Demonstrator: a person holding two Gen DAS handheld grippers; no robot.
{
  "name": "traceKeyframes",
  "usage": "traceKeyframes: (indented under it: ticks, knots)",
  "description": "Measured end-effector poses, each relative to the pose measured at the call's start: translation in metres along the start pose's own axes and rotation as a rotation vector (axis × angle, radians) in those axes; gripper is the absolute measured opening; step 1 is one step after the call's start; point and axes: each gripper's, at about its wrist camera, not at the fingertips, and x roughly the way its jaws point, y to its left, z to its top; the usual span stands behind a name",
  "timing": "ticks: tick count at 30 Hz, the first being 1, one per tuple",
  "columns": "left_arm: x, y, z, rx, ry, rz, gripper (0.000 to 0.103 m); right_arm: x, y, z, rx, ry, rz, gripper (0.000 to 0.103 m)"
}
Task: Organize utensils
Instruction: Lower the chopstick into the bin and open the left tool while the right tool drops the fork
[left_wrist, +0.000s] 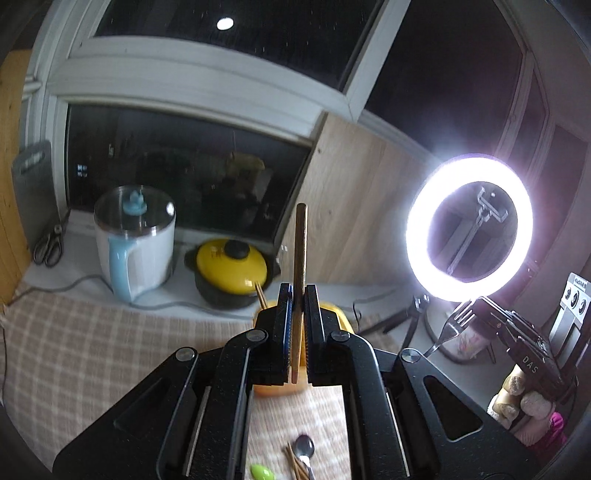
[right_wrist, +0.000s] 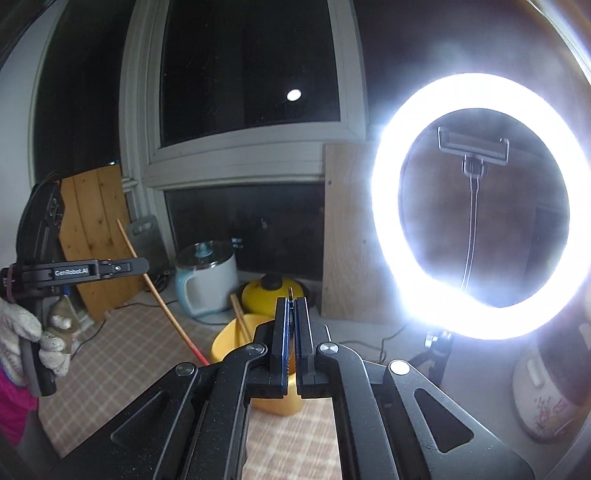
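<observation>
My left gripper (left_wrist: 298, 295) is shut on a wooden chopstick (left_wrist: 300, 251) that stands upright between the pads, above a yellow holder cup (left_wrist: 341, 317). In the right wrist view the same chopstick (right_wrist: 159, 295) slants through the left gripper (right_wrist: 142, 266). My right gripper (right_wrist: 292, 306) is shut on a metal fork, seen edge-on between the pads; the fork (left_wrist: 456, 321) shows clearly in the left wrist view. The yellow cup (right_wrist: 231, 341) holds another chopstick (right_wrist: 240, 317). A spoon (left_wrist: 304, 448), more chopsticks (left_wrist: 295, 463) and a green utensil (left_wrist: 261, 472) lie on the checked cloth.
A white kettle (left_wrist: 135, 240) and a yellow-lidded pot (left_wrist: 231, 271) stand at the back by the window. A bright ring light (left_wrist: 469, 229) on a tripod stands at the right. Scissors (left_wrist: 48, 247) lie at the far left. A floral jar (right_wrist: 543, 402) is at the right.
</observation>
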Motion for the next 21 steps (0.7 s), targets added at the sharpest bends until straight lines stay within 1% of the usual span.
traceKeyframes:
  ticks: [4,9,15,21]
  knots:
    - [0.012,0.0,0.013,-0.001,-0.017,0.012,0.003,0.012,0.004,0.011,-0.013,-0.021,-0.017,0.001]
    - [0.033,0.0,0.021,0.002,0.0,0.017,0.003,0.033,0.008,0.018,-0.028,-0.033,-0.073,0.001]
    - [0.062,0.007,0.014,-0.006,0.049,0.037,0.003,0.061,0.005,0.014,-0.053,-0.007,-0.14,0.001]
    - [0.084,0.014,0.002,-0.021,0.098,0.05,0.003,0.091,0.003,0.001,-0.059,0.05,-0.151,0.001]
